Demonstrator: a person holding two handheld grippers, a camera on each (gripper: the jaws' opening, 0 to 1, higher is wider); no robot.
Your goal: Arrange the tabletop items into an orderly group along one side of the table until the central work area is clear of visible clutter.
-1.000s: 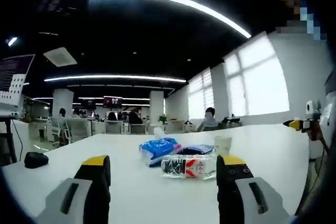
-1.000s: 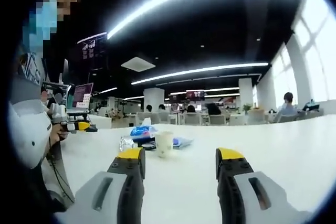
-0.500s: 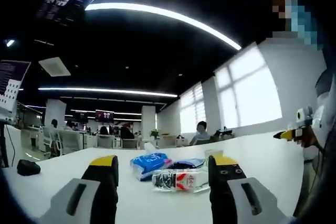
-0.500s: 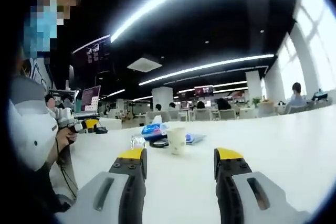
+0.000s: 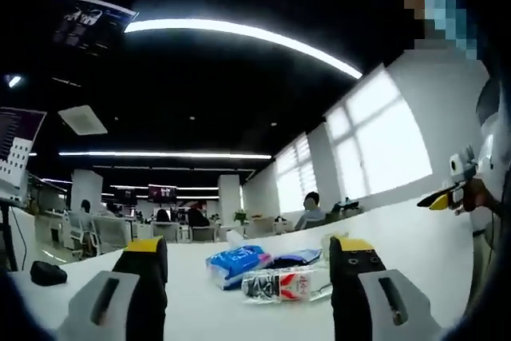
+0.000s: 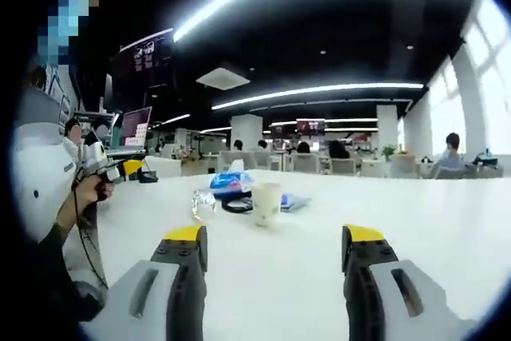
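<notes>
Both grippers, left (image 5: 247, 273) and right (image 6: 271, 257), are held low over the white worktop (image 6: 447, 229) with jaws apart and empty. Nothing is gripped yet; an approach seems next. Mid-worktop, a bottle (image 5: 279, 283), blue packet (image 5: 235, 263) and cup (image 6: 266, 202) are clustered, with open surface around them.

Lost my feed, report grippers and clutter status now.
Left gripper and right gripper open, empty. Plastic bottle, blue packet and paper cup clustered mid-table, untouched. Nothing in the way.

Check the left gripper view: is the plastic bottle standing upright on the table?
No, the plastic bottle lies on its side on the white table, in front of the blue packet.
</notes>
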